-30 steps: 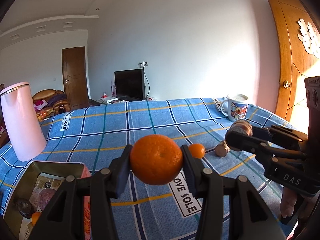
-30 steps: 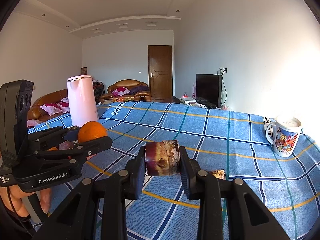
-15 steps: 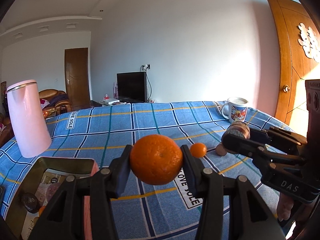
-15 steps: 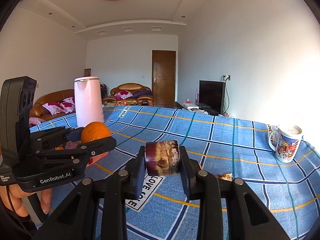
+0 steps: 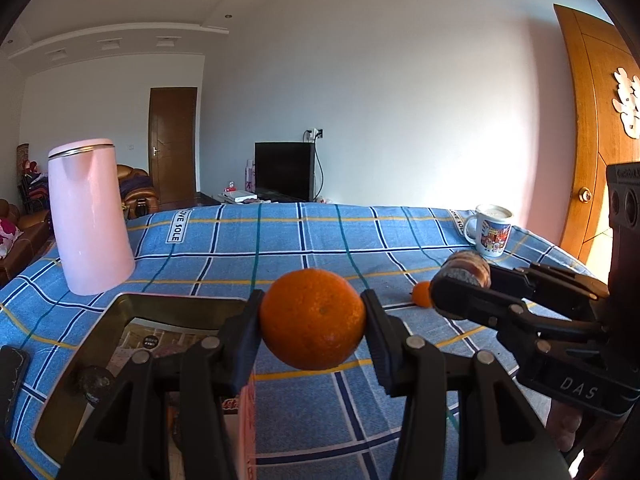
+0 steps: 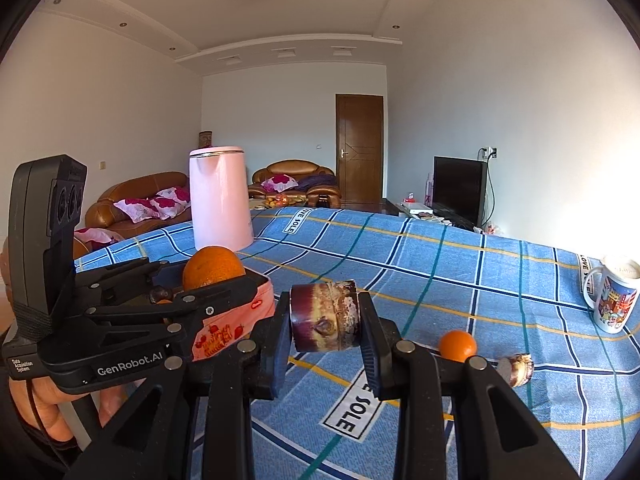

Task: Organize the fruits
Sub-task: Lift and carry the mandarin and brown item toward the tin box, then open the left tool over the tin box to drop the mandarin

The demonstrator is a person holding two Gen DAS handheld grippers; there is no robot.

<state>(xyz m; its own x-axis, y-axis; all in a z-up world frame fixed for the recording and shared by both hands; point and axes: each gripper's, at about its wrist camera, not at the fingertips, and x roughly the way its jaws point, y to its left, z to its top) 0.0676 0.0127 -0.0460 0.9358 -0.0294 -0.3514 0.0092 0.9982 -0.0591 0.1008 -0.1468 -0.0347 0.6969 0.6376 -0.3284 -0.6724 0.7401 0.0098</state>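
My left gripper [image 5: 313,322] is shut on a large orange [image 5: 313,319] and holds it above the near right side of the open pink tin box [image 5: 120,308]. The orange also shows in the right wrist view [image 6: 214,267]. My right gripper [image 6: 325,322] is shut on a short purple-brown sugarcane piece [image 6: 324,322], held above the blue checked cloth [image 6: 440,280] just right of the box [image 6: 236,320]. A small orange [image 6: 458,345] and another sugarcane piece [image 6: 517,368] lie on the cloth to the right. The box holds a dark fruit [image 5: 94,382].
A tall pink kettle [image 5: 90,216] stands behind the box at the left. A printed mug [image 5: 490,230] stands at the far right of the cloth. A dark phone-like object [image 5: 12,384] lies left of the box.
Both grippers have moved left with their fruits toward the tin box. The box and kettle now sit nearer the middle of both views.
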